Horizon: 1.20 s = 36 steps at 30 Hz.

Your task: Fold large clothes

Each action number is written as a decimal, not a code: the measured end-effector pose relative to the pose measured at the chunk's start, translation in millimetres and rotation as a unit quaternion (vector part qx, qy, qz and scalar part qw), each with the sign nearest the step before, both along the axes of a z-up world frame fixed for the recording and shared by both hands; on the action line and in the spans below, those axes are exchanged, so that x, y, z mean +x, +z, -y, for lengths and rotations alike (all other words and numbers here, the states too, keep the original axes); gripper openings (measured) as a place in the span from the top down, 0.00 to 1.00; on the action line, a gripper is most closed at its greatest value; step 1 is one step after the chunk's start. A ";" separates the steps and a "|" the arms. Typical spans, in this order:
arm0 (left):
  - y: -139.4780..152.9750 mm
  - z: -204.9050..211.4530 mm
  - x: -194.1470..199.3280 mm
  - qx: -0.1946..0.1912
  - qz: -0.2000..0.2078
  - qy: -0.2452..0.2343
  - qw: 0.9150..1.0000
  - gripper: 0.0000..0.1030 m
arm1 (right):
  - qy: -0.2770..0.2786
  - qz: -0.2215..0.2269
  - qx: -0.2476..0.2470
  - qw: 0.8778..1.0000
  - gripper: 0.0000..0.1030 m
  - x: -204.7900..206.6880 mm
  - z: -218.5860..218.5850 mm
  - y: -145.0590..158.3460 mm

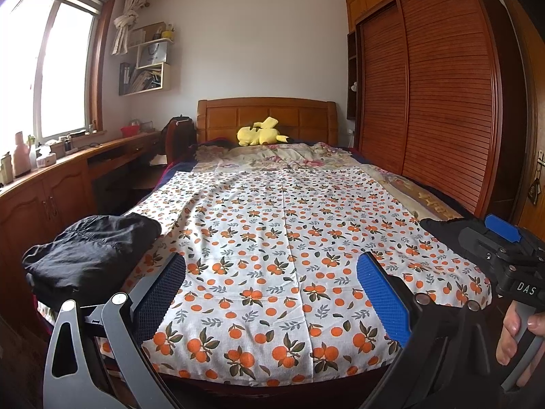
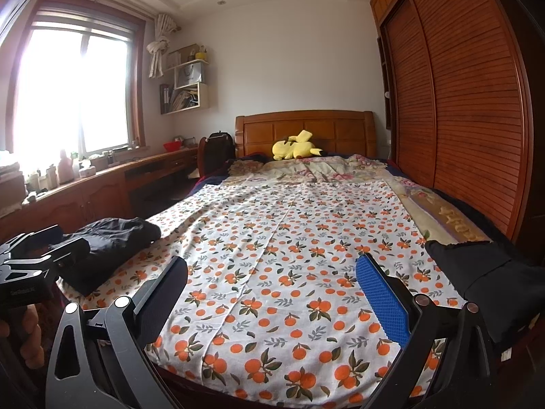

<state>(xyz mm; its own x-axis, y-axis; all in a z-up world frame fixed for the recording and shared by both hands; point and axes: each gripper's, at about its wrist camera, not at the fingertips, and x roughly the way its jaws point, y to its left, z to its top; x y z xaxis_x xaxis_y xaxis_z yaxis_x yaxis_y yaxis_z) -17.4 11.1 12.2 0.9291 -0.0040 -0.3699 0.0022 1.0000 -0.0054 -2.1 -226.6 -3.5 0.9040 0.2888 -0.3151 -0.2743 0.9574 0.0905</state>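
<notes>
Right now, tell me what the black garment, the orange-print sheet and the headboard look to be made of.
Black garment: thin woven fabric, matte, finely creased; possibly cotton or a blend.
Orange-print sheet: light woven cloth, likely cotton; visible weave, a centre seam, soft wrinkles.
Headboard: wood, or wood veneer, with a glossy orange-brown varnish and raised panels.

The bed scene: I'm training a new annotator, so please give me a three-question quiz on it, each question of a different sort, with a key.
1. True or false: the left claw is shut on the black garment.
2. Where does the yellow plush toy lie? A) on the desk B) at the headboard C) on the floor
3. Fill in: the orange-print sheet covers the ____.

Key:
1. False. Both the left claw and the right claw are open and empty; the garment lies bunched on the bed's left near corner.
2. B
3. bed
</notes>
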 end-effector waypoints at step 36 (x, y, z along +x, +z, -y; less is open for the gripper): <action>0.7 1.5 -2.0 0.001 0.003 -0.001 1.000 0.02 | 0.000 0.000 -0.001 1.000 0.07 0.7 0.4 -0.5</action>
<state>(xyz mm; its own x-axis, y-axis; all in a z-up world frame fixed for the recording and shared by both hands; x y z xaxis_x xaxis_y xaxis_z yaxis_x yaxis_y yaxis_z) -19.3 9.5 12.9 0.9312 -0.0052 -0.3645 0.0043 1.0000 -0.0031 -1.4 -227.1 -4.0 0.9040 0.2884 -0.3157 -0.2744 0.9575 0.0892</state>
